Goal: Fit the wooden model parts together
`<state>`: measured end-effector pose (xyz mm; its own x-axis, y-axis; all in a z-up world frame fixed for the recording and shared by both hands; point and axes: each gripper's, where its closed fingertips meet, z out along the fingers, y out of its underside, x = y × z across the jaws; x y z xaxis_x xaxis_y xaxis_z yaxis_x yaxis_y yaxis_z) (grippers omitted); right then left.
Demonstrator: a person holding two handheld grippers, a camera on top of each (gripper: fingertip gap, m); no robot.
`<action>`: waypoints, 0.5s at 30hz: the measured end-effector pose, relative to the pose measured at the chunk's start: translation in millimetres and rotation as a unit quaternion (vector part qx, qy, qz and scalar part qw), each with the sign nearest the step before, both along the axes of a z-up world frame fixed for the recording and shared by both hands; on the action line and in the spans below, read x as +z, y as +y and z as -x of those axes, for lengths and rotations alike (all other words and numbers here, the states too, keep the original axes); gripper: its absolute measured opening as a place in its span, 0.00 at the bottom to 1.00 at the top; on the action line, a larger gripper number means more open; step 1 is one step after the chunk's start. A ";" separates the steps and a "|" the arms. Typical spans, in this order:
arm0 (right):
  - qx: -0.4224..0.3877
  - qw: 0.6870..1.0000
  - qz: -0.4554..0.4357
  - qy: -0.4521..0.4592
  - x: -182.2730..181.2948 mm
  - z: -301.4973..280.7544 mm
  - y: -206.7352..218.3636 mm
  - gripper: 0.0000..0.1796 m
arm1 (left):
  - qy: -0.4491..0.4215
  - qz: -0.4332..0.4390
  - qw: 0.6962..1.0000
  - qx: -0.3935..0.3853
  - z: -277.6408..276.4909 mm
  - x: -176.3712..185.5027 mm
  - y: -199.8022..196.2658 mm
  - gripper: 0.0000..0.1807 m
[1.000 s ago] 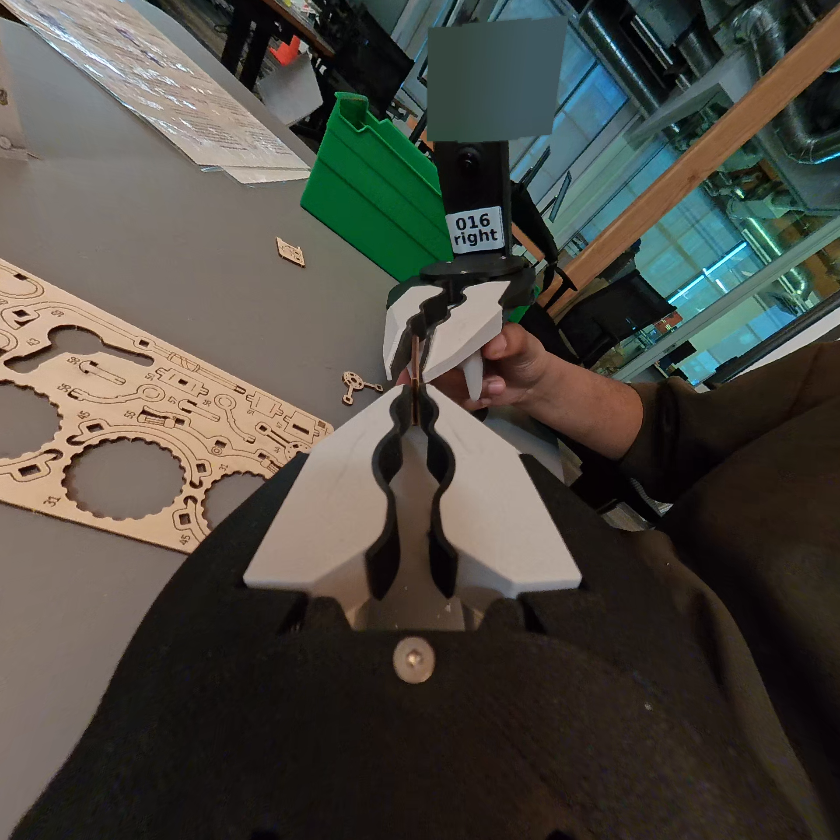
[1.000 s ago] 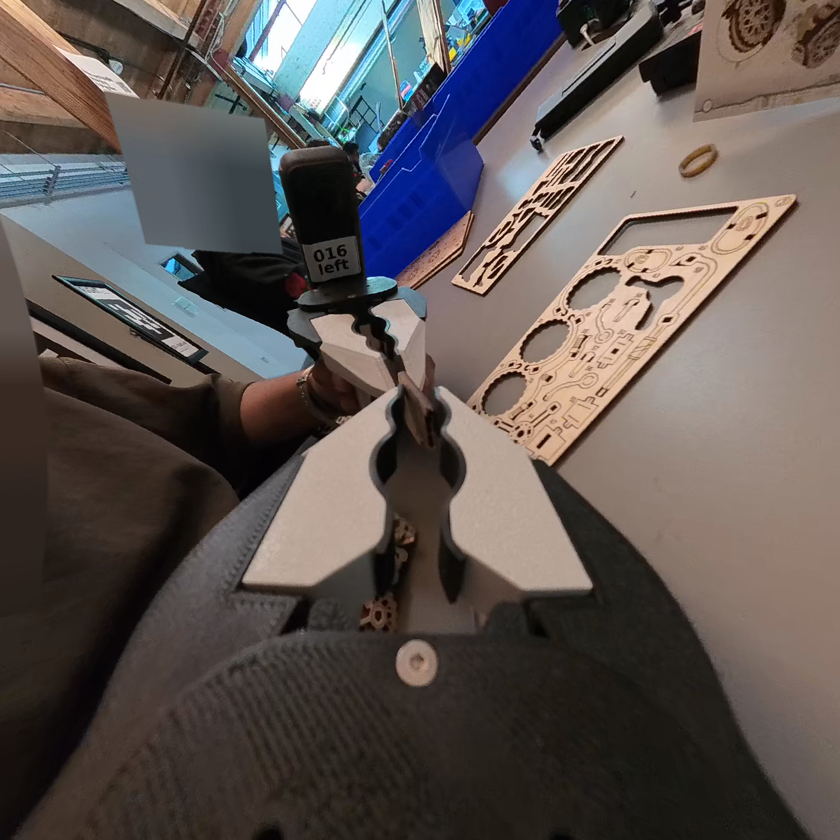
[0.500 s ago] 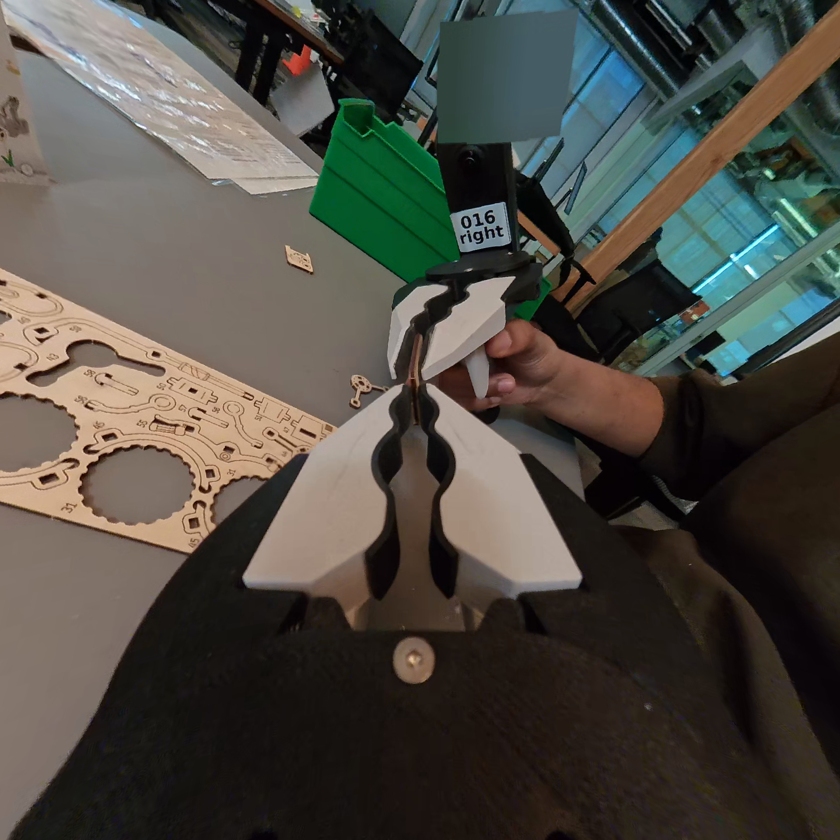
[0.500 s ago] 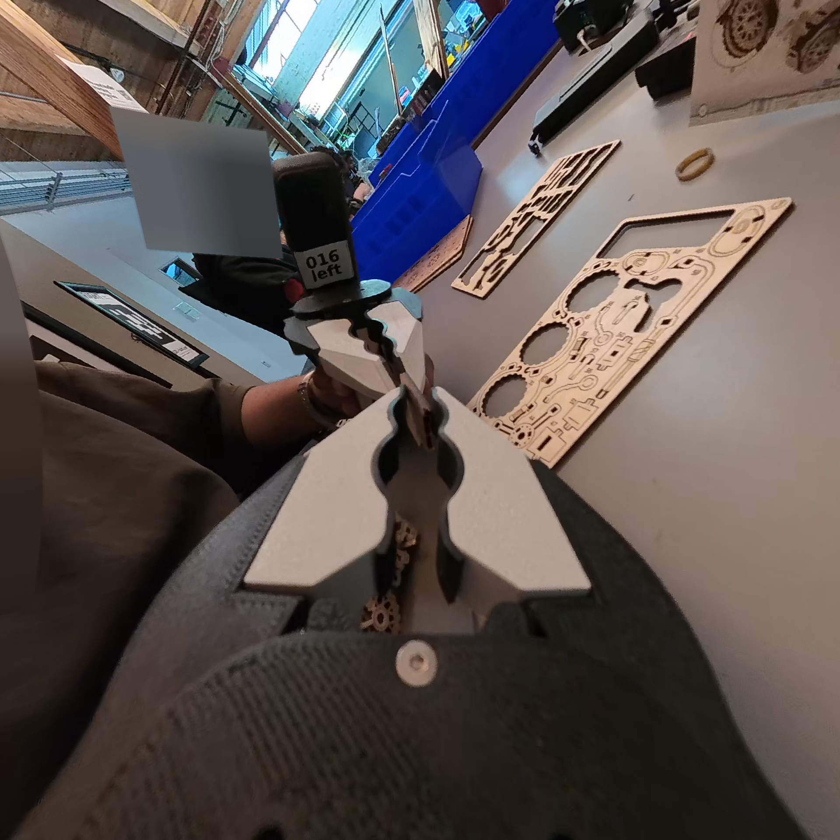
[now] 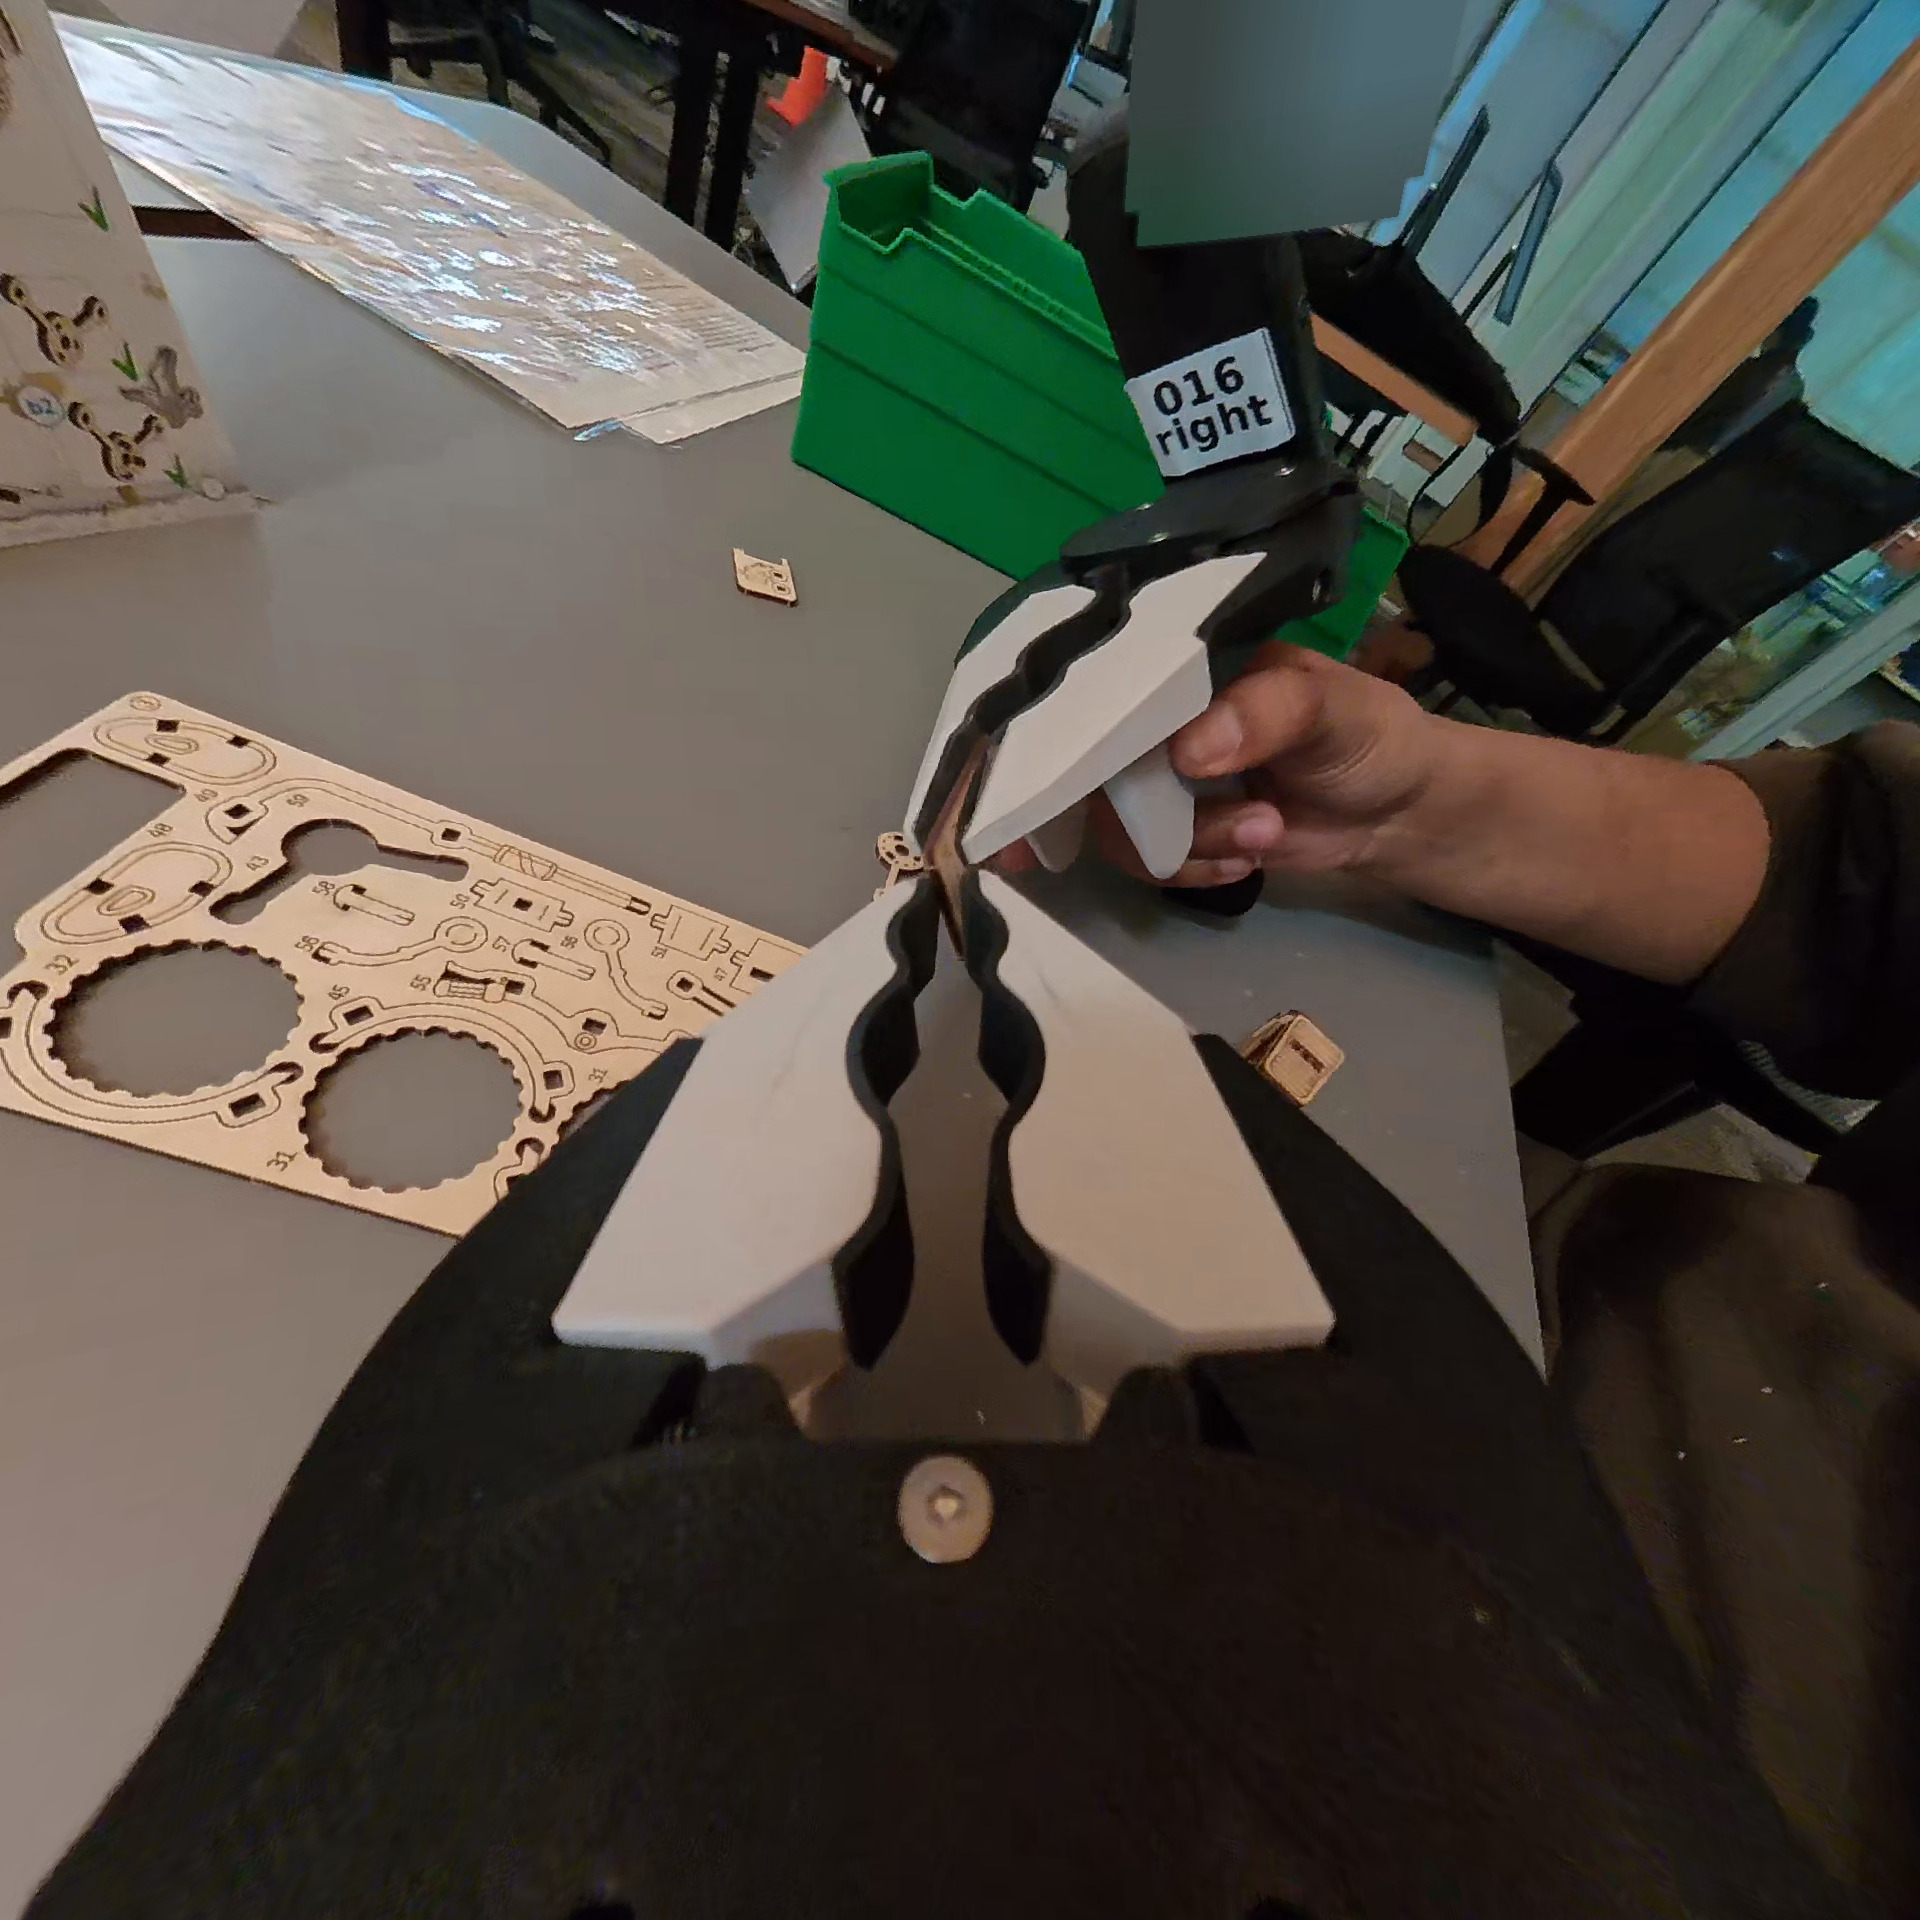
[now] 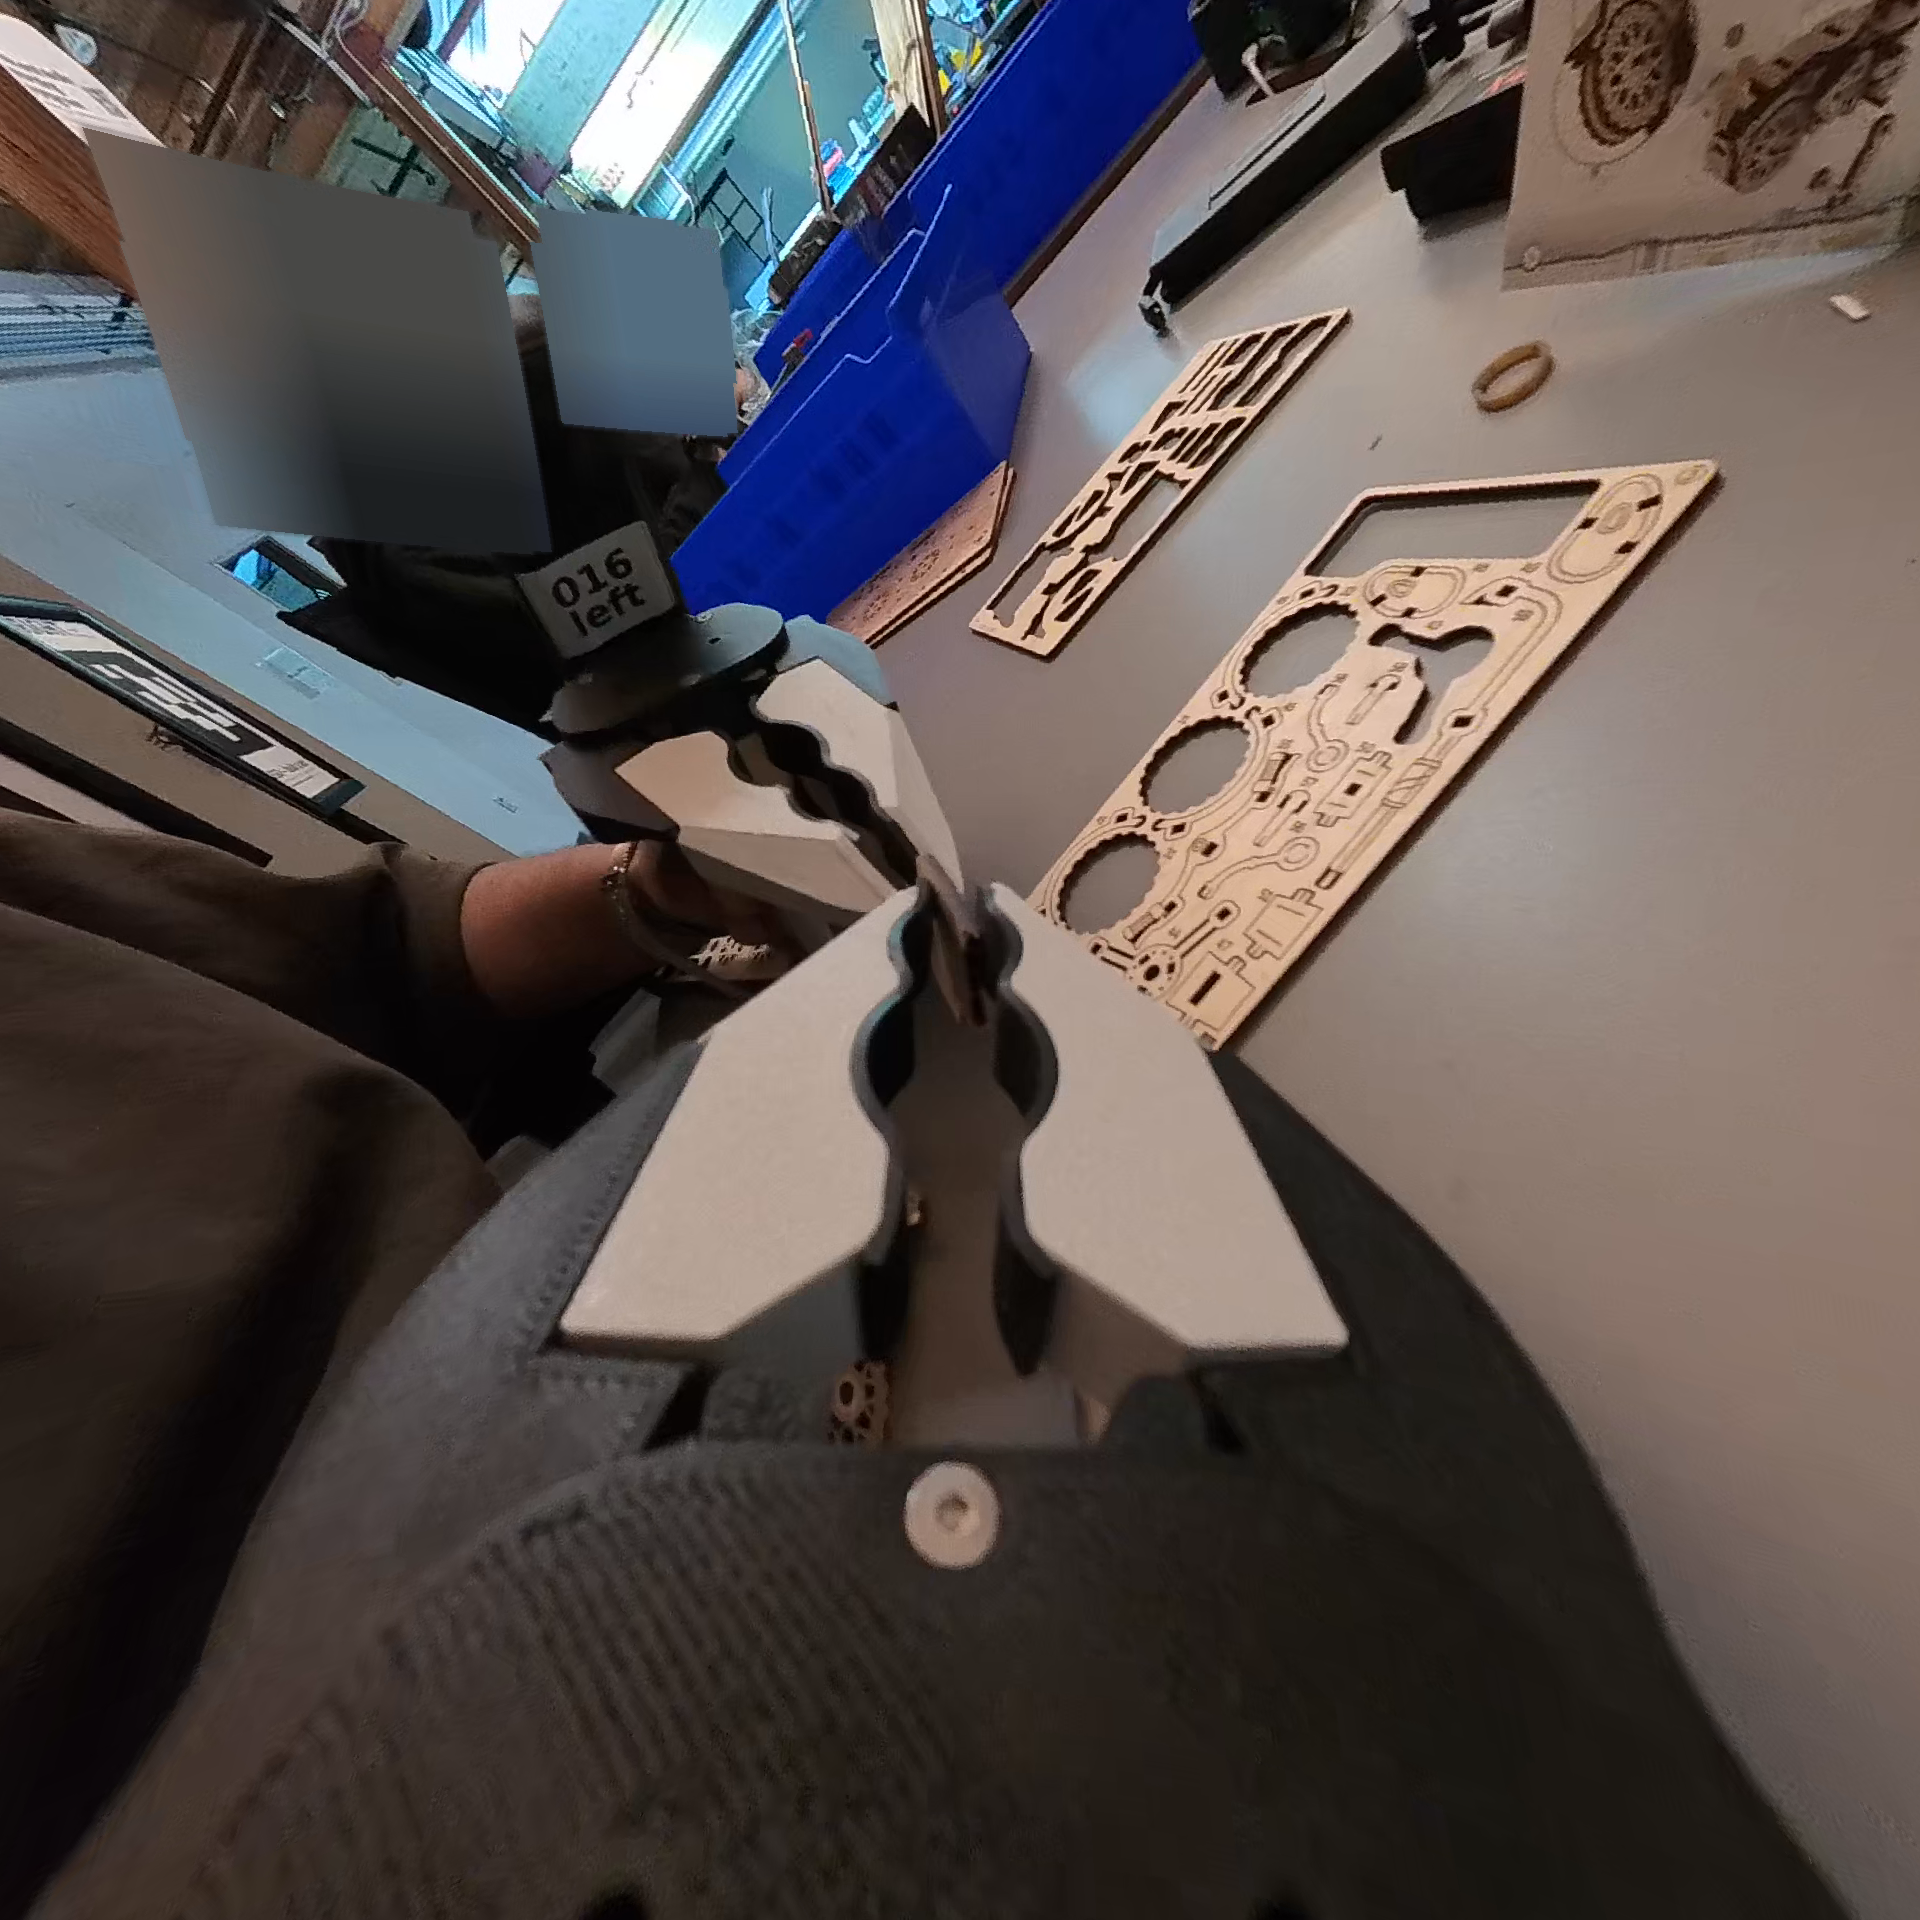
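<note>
Wooden part (image 5: 948, 868), at frame centre, is where we pinch with both grippers: left gripper (image 5: 943, 902) and right gripper (image 6: 951, 914) meet tip to tip, fingers clamped on it, above the table (image 5: 499, 665); cut-out sheet (image 5: 312, 997) lies left.

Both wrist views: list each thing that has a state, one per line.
left claw: shut on thin wooden part, raised off table.
right claw: shut on thin wooden part, tip to tip with left.
thin wooden part: pinched edge-on between both claws.
plywood sheet: flat on table, gear holes already punched out.
green bin: upright, contents hidden.
</note>
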<state>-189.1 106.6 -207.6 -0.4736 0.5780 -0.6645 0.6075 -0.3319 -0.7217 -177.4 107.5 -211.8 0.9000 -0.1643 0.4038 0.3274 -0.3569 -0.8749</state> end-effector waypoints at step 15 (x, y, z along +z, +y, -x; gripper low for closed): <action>-0.003 1.000 -0.022 0.011 1.5 0.6 3.0 0.09 | -0.053 0.005 0.998 -0.012 -1.1 0.9 -1.0 0.00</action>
<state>-189.8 109.6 -206.1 -0.4835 0.6096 -0.6282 0.5897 -0.3035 -0.7484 -176.3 106.5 -210.8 0.8478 -0.1802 0.4988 0.4098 -0.3745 -0.8318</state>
